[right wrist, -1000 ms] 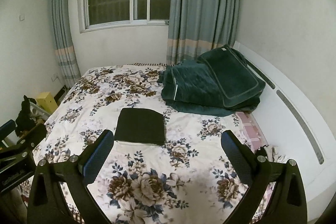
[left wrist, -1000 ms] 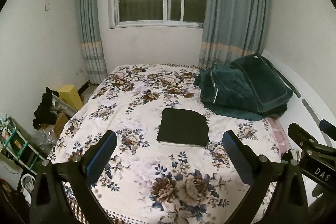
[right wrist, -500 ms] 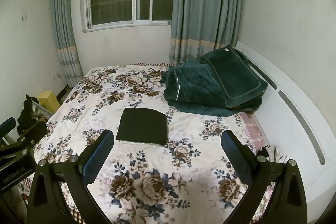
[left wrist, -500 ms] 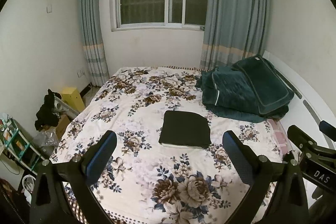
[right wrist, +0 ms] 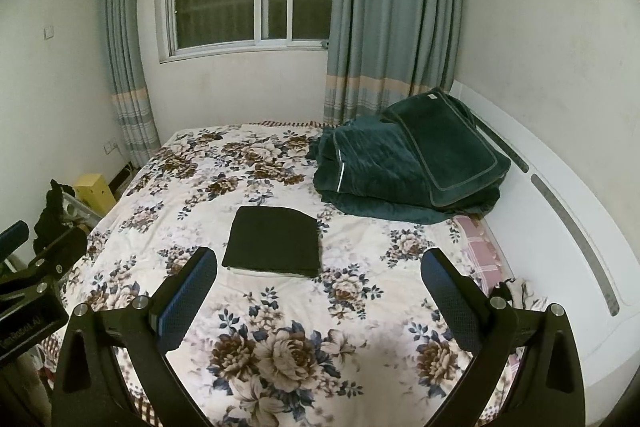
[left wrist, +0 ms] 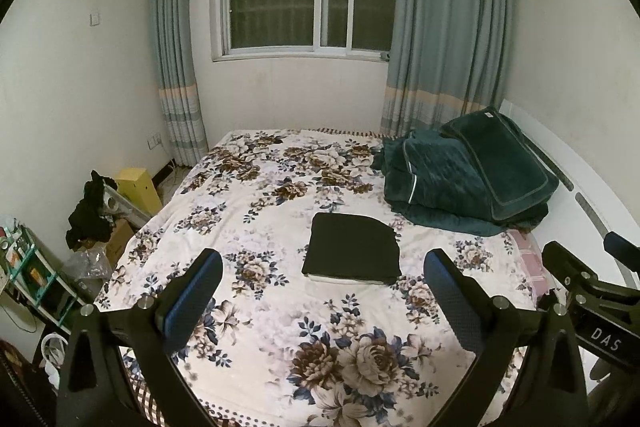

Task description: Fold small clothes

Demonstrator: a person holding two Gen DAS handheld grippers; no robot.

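Note:
A dark folded garment point(left wrist: 352, 249) lies flat in the middle of the floral bedspread point(left wrist: 280, 307), with a white edge showing under its near side; it also shows in the right wrist view point(right wrist: 274, 241). My left gripper point(left wrist: 320, 267) is open and empty, held above the near part of the bed, well short of the garment. My right gripper point(right wrist: 318, 265) is also open and empty, beside the left one. The right gripper's body shows at the right edge of the left wrist view point(left wrist: 592, 287).
A folded dark green quilt point(left wrist: 468, 175) lies at the bed's far right against the white headboard point(right wrist: 560, 211). A pink checked cloth point(right wrist: 480, 255) lies by the headboard. On the floor at the left are a yellow box point(left wrist: 140, 187), dark clothes point(left wrist: 90, 211) and a shelf point(left wrist: 28, 275). The window and curtains are behind.
Both grippers have pulled back and risen slightly; the bed and garment appear a little lower and farther. The garment has not moved. Both jaws stay open.

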